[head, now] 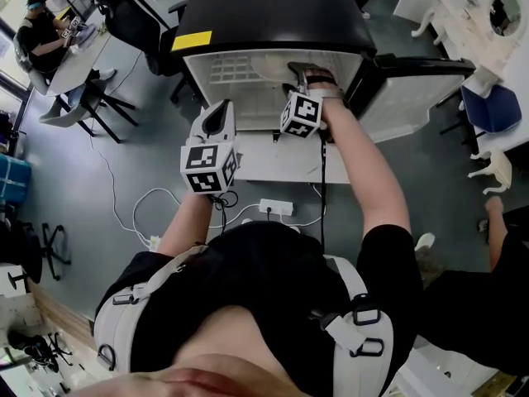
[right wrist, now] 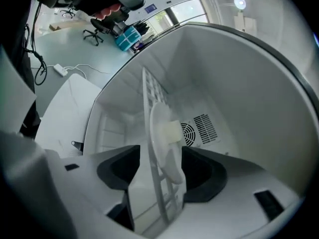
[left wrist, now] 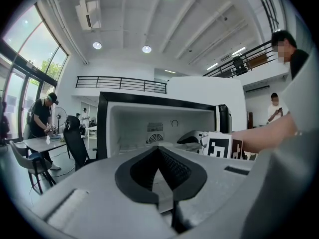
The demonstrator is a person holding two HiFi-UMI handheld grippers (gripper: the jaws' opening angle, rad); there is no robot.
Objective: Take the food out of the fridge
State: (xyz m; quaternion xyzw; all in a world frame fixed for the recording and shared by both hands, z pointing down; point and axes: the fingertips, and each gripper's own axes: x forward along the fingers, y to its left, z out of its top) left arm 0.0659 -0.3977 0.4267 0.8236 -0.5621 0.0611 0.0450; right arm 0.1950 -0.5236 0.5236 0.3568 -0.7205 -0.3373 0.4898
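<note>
One small fridge (head: 273,11) stood on a smooth grey floor (head: 124,180) in a bright, open workroom. Its top was matt black, its door (head: 413,98) hung open to the right, and a flat white panel (head: 273,160) lay just in front of it. Thin white cables and a power strip (head: 275,207) trailed over the floor near the person's feet. At the upper left, well apart, another person (head: 45,31) sat at a pale desk among black office chairs (head: 132,19).

Inside, the fridge walls were plain white plastic, with a round slotted fan vent (right wrist: 188,132) in the back wall. A white wire shelf (right wrist: 149,93) carried a smooth, round white plate (right wrist: 172,163), and on the plate sat the food, a pale, soft-edged block (right wrist: 168,131).

The right gripper (right wrist: 160,156) reached into the fridge, its dark ribbed pads spread wide on either side of plate and shelf, pressing on neither. The left gripper (left wrist: 159,151) hung outside the fridge, level with the opening, with its pad tips together and nothing held.
</note>
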